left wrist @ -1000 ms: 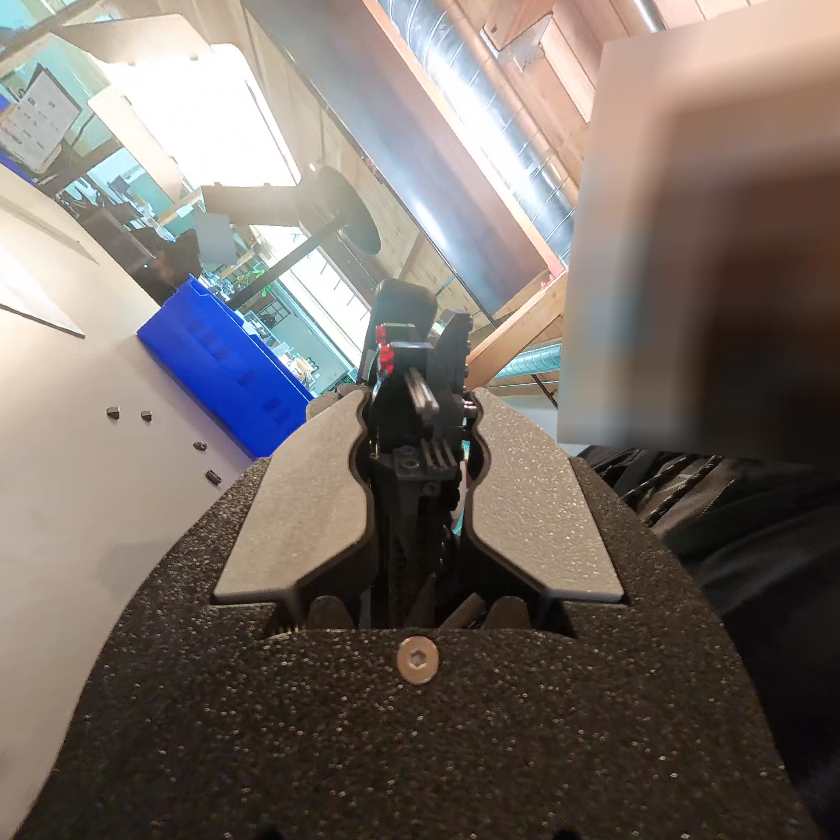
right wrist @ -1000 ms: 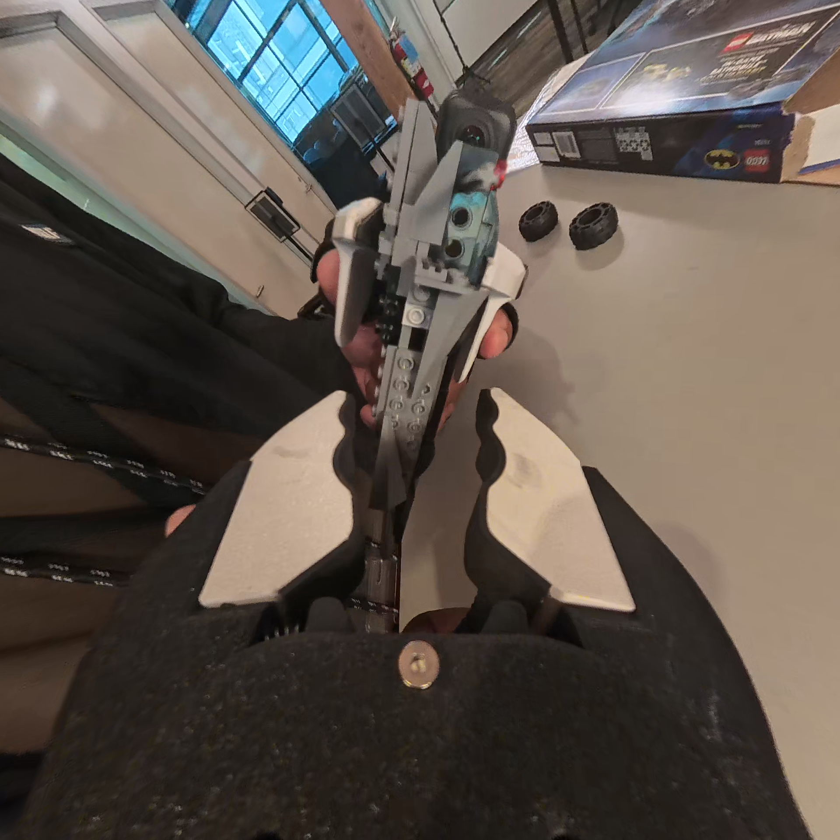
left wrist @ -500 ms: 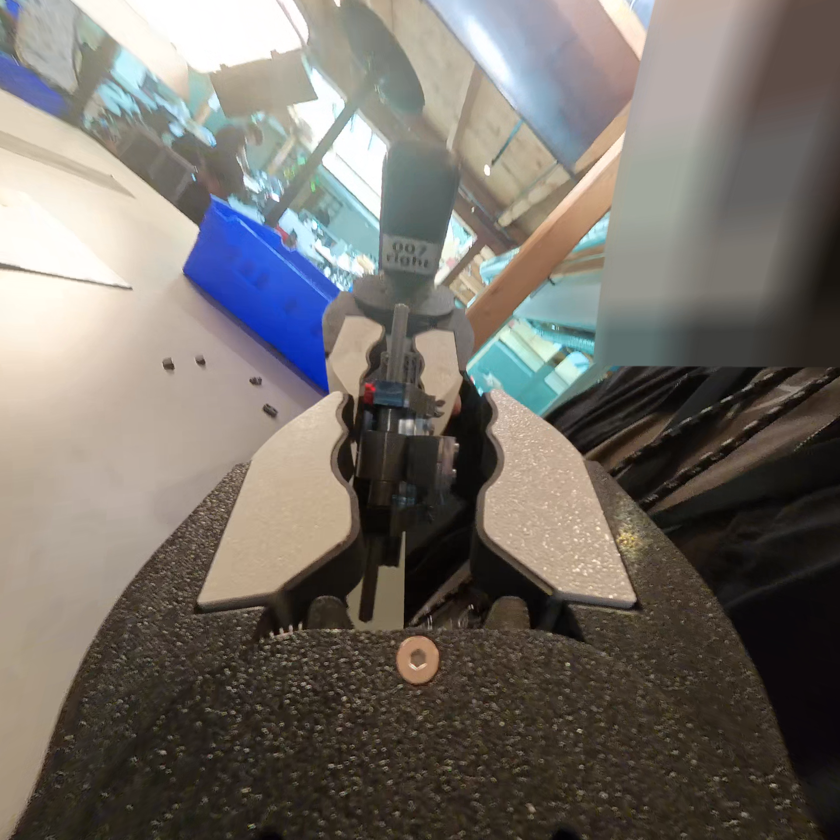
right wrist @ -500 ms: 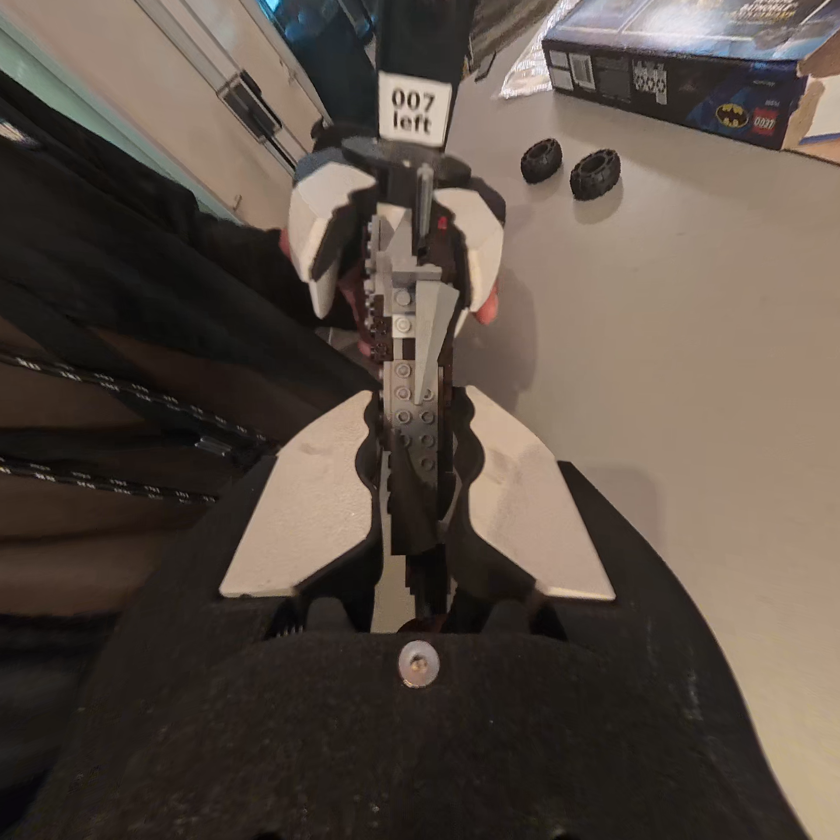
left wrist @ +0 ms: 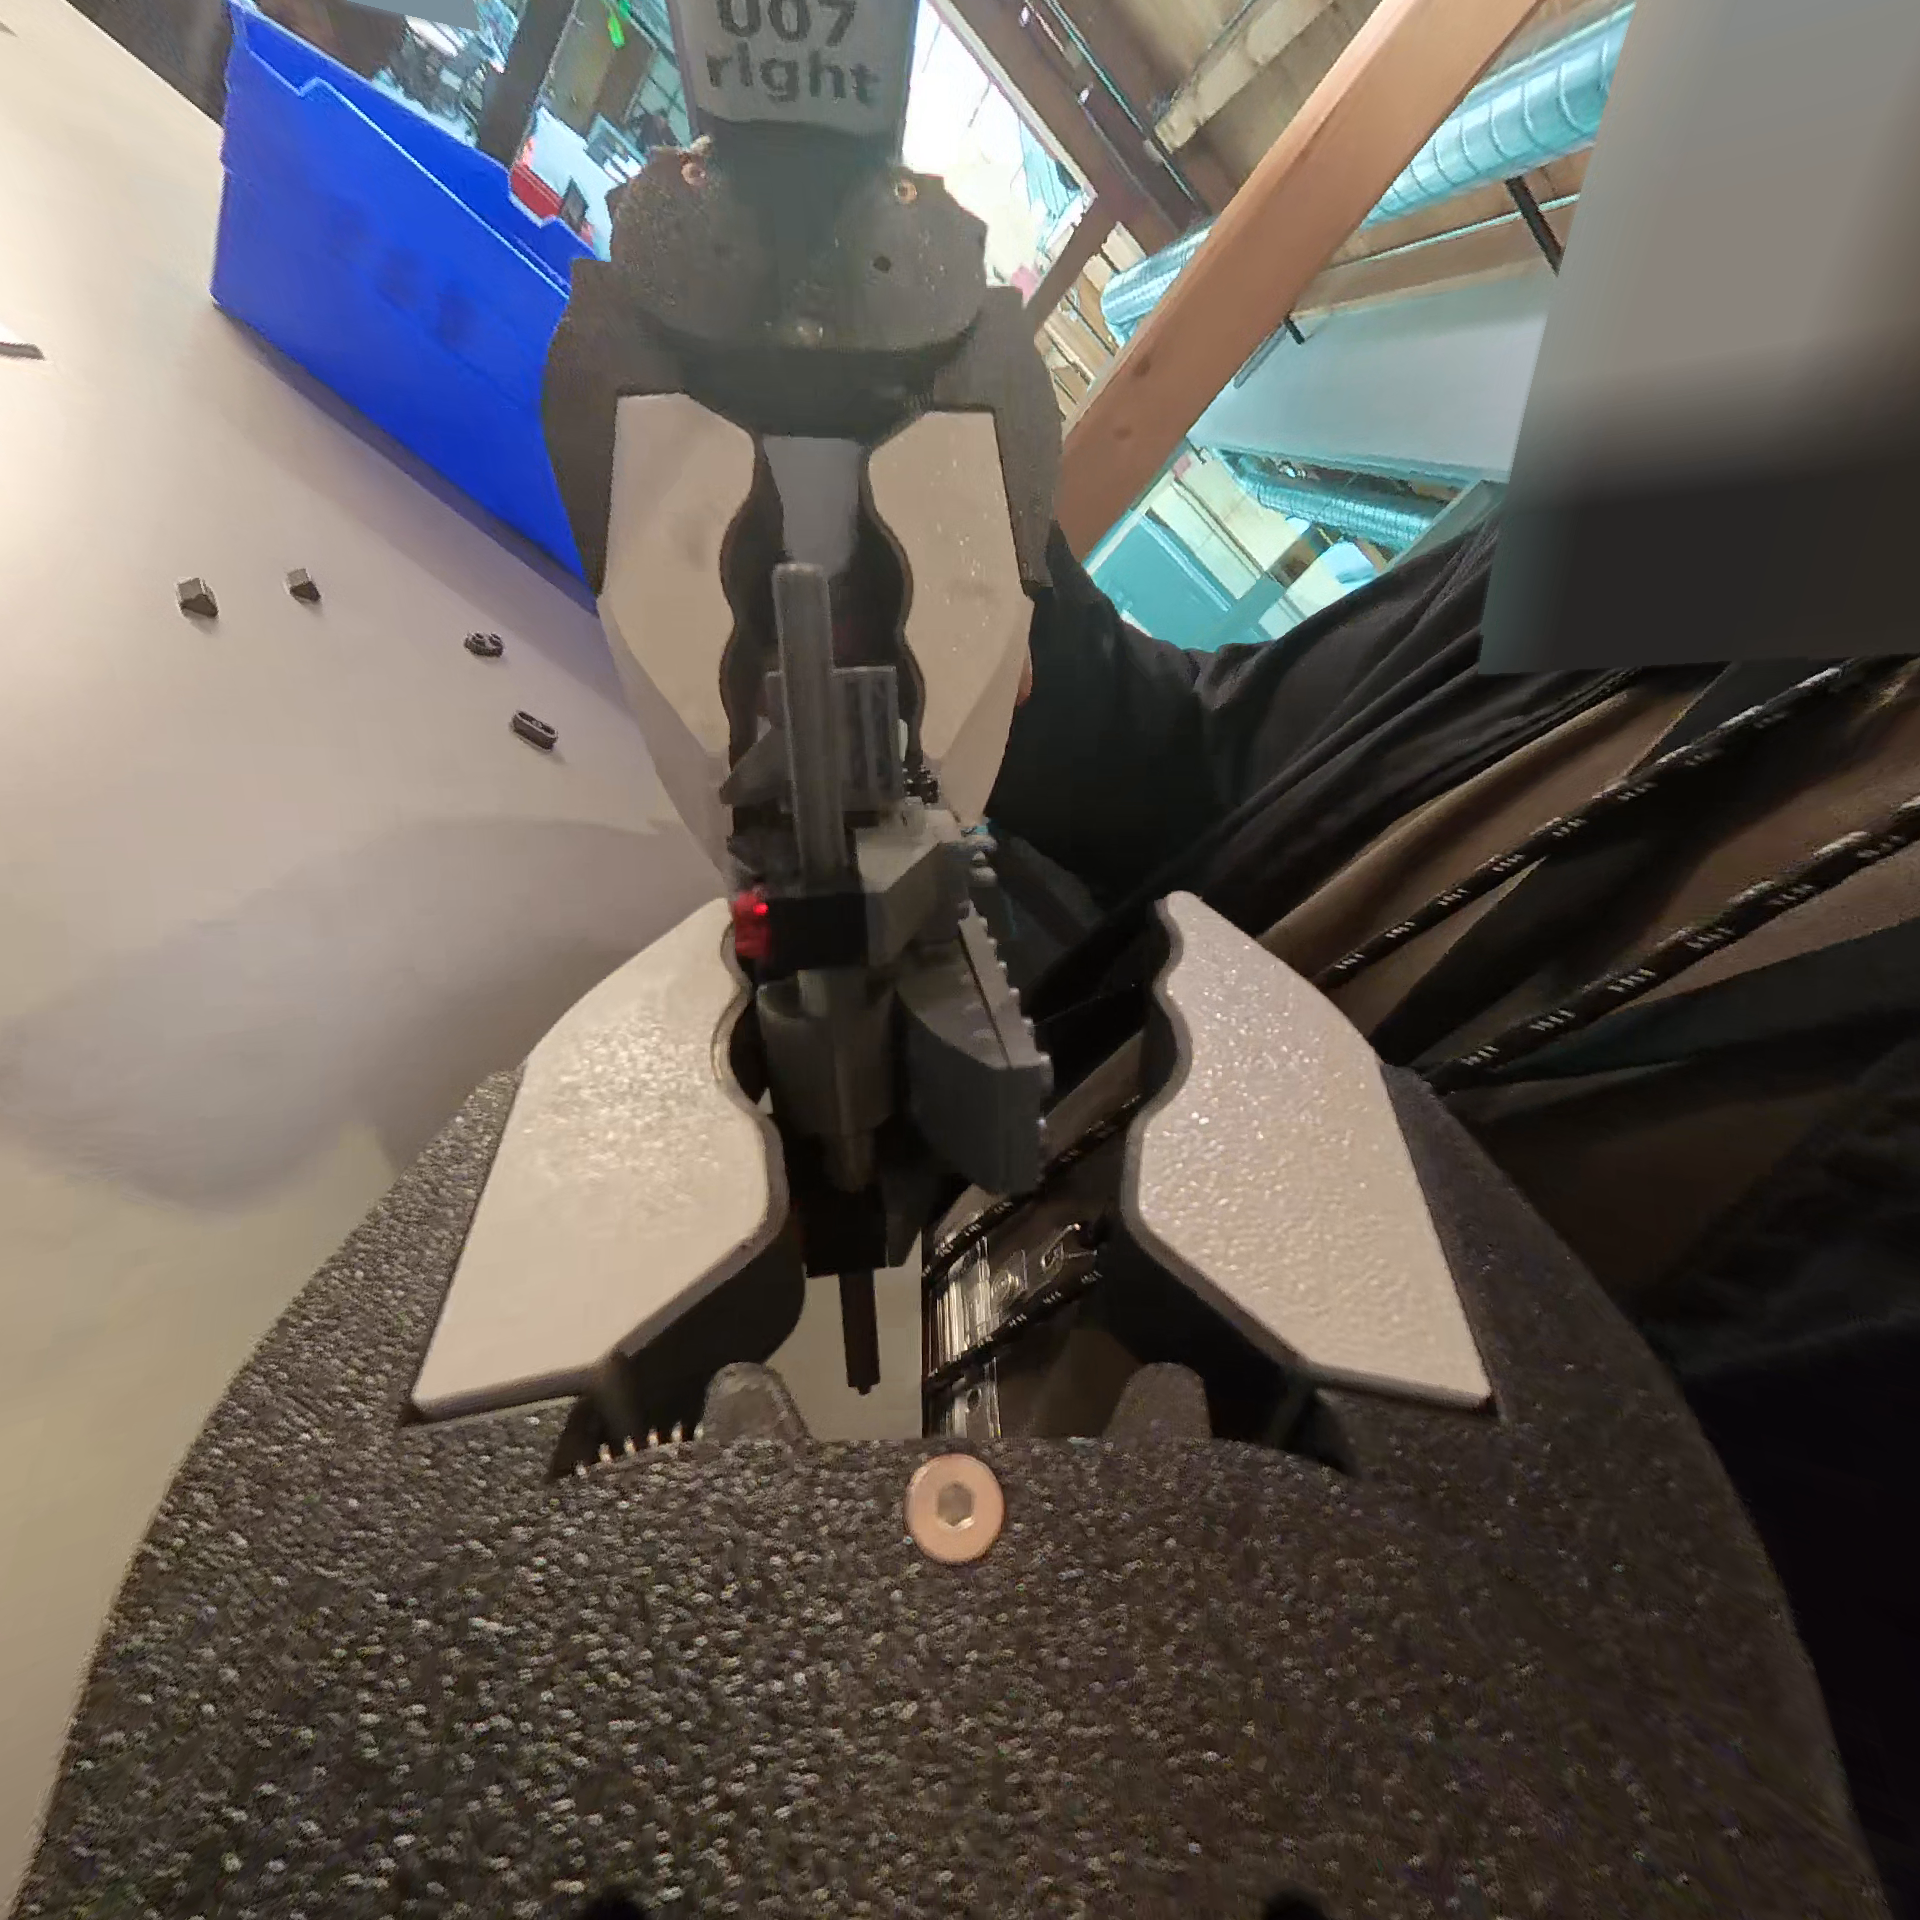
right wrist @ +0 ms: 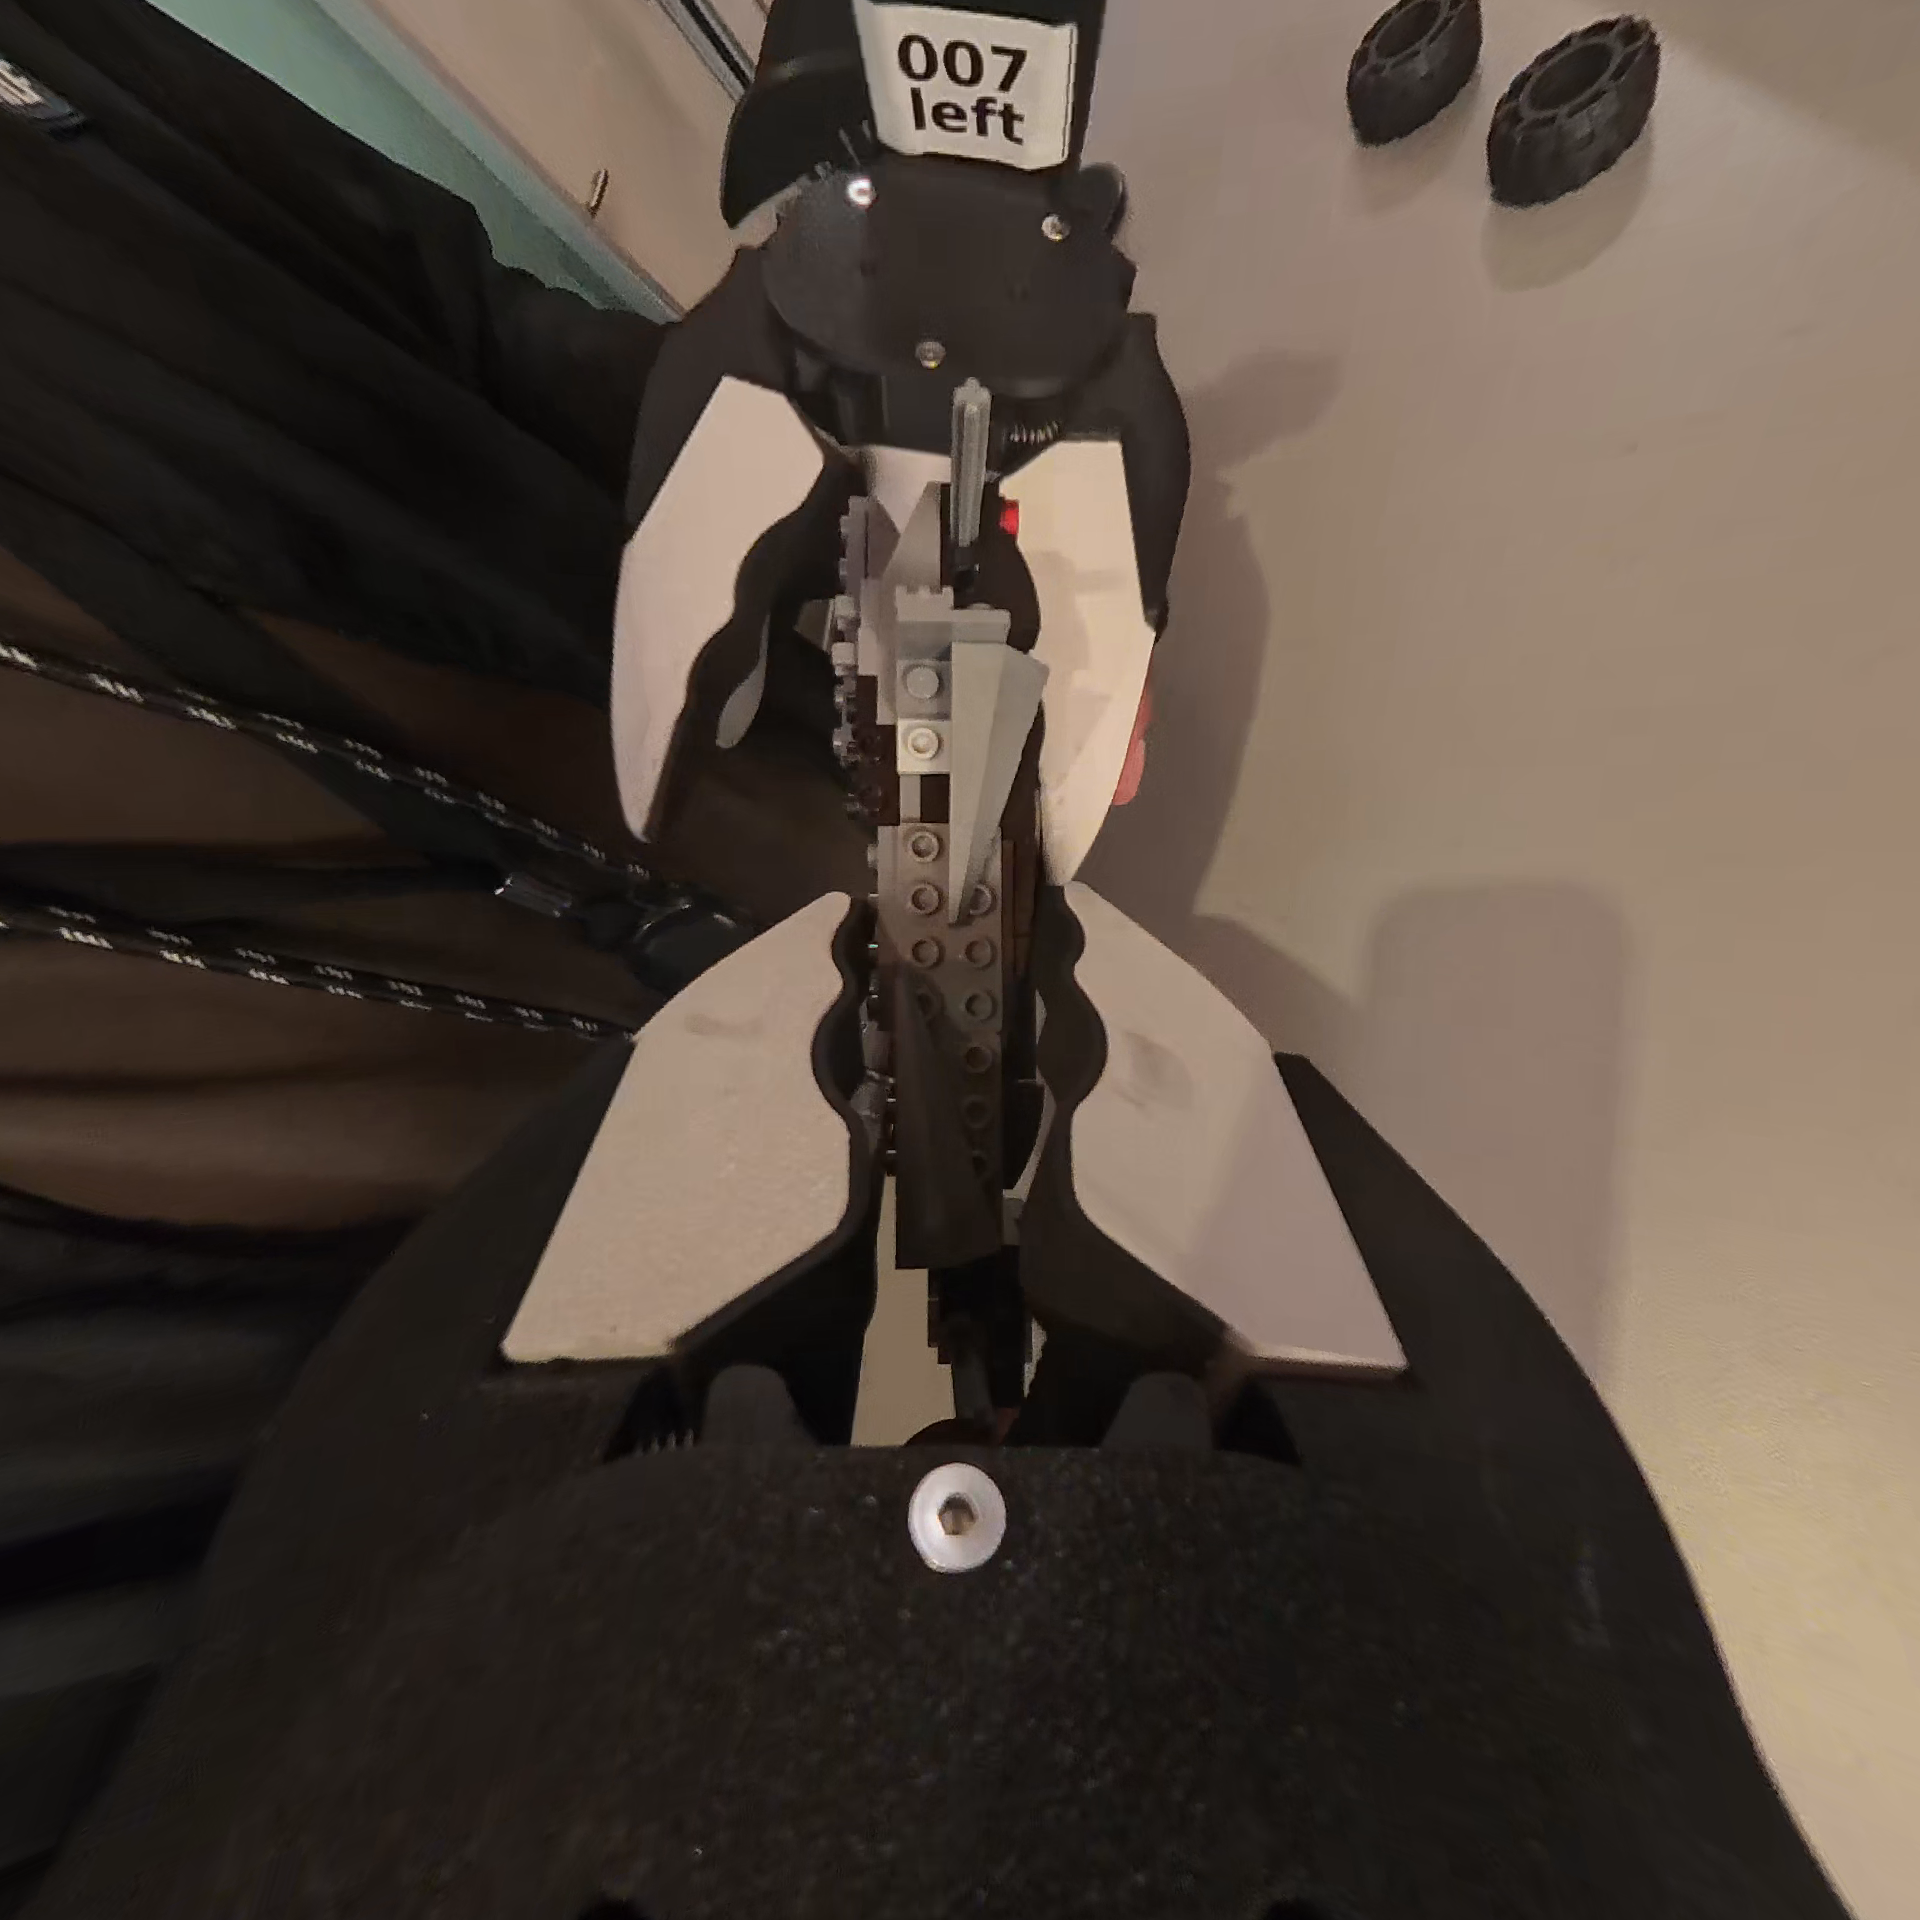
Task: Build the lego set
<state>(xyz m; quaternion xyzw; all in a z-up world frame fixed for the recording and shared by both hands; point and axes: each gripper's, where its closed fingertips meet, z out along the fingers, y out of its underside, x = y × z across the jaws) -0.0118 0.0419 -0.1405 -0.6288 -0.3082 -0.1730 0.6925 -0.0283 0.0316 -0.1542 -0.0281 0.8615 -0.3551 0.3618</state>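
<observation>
We see our right gripper point(right wrist: 956, 935) clamped on a grey-and-black brick model point(right wrist: 951, 935), our left gripper point(left wrist: 945, 935) spread loosely around its far end.

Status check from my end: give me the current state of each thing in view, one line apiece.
Left gripper: jaws spread wide, a gap on one side of the model.
Right gripper: jaws closed on the model.
Grey and black brick model: held off the table, spanning both grippers.
Two black tyres: lying loose on the table.
Blue bin: standing on the table.
</observation>
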